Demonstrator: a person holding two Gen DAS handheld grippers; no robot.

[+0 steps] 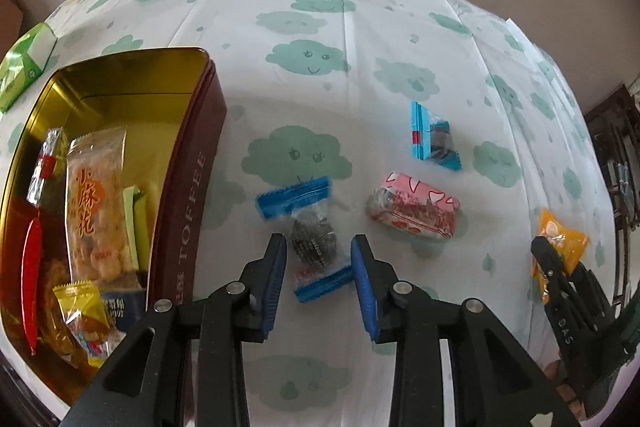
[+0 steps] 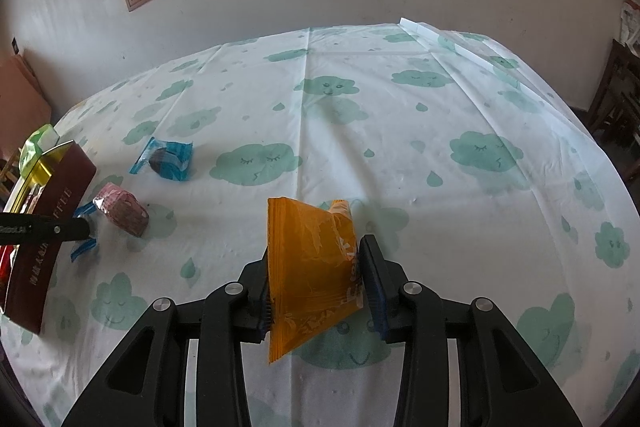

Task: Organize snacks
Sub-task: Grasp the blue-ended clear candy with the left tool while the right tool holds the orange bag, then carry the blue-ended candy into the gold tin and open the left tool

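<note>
Partly hidden by the frame edge, the open gold-lined maroon toffee tin is holding crinkly snack packets. Beside it, the left gripper is straddling, fingers apart, a clear blue-ended wrapper with a dark round snack on the cloud-print tablecloth.

From the right wrist, the right gripper is clamping a glossy orange triangular packet, print too crumpled to read, above the tablecloth.

Both tongs are matte black linkages with triangular cutouts and round silver pivot screws. The left tongs and right tongs carry ribbed blue pads inside their fingers.
</note>
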